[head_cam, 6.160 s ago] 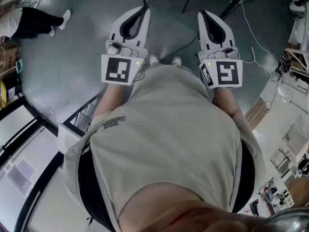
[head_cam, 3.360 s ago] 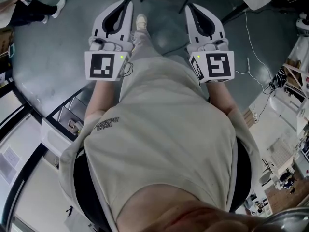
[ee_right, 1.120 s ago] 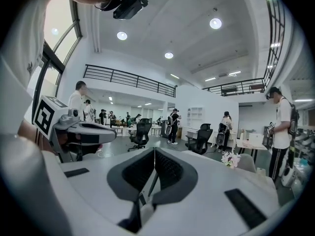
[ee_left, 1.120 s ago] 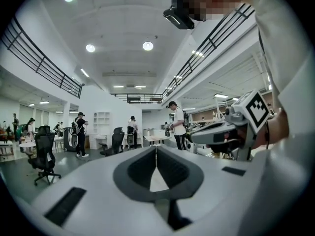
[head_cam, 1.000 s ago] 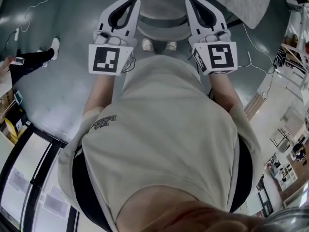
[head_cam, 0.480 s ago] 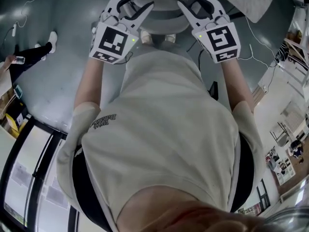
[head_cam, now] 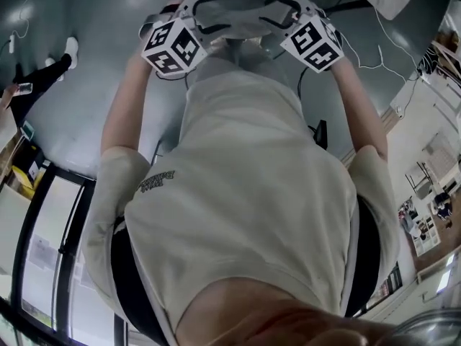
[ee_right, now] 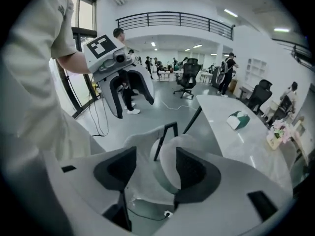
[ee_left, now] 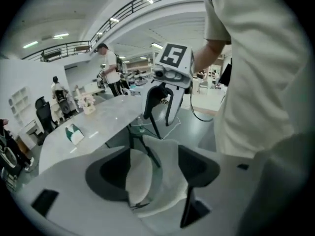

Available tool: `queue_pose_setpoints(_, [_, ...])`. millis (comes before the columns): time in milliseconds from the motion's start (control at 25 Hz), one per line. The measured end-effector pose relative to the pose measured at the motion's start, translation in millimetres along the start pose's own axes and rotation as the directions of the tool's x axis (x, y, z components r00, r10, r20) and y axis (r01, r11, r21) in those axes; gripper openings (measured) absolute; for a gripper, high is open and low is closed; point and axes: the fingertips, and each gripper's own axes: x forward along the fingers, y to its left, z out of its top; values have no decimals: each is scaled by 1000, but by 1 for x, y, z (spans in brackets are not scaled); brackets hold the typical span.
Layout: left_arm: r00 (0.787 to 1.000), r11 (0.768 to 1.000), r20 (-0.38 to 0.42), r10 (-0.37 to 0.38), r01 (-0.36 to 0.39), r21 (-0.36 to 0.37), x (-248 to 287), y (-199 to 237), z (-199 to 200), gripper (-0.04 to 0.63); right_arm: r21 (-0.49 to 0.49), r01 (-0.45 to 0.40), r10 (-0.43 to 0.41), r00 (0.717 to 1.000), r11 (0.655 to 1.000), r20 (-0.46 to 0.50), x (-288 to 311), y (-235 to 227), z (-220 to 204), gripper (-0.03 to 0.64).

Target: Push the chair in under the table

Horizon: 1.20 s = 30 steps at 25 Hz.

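**Fingers (ee_left: 199, 168) wide open around the chair (ee_left: 162, 183) back**

Both pairs have just been opening up, so nothing's getting clamped right now. The left gripper (ee_left: 155, 154) is sitting with its fingers spread wide and the white chair back is poking up between them. The right gripper (ee_right: 156, 154) is doing the same thing from the other side. In the head view both are pointing down at the chair, which is standing straight in front of the person. The chair is sitting right by the counter (ee_left: 98, 124), and a green-and-white box (ee_left: 74, 134) is lying on top of that.
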Motion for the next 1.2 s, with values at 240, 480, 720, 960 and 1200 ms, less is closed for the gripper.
queue_pose_setpoints(240, [975, 986, -158, -155, 164, 43, 57, -39, -56, 290, -35, -156, 151, 982, 987, -109, 42, 35, -53, 262])
queue_pose_setpoints(480, [929, 953, -280, -243, 282, 108, 97, -81, -96, 291, -94, -255, 232, 951, 962, -206, 72, 61, -87, 276])
queue_pose_setpoints(720, [888, 932, -381, -258, 333, 146, 129, -94, -141, 291, -106, -341, 303, 913, 934, -274, 100, 81, -110, 284])
queue_pose_setpoints(960, [862, 918, -419, -284, 371, 142, 153, -102, -168, 290, -156, -374, 299, 884, 914, -360, 129, 83, -146, 288])
queue_pose_setpoints(1200, [853, 915, -430, -298, 384, 128, 167, -111, -184, 290, -223, -400, 279, 859, 889, -430, 155, 87, -169, 293])
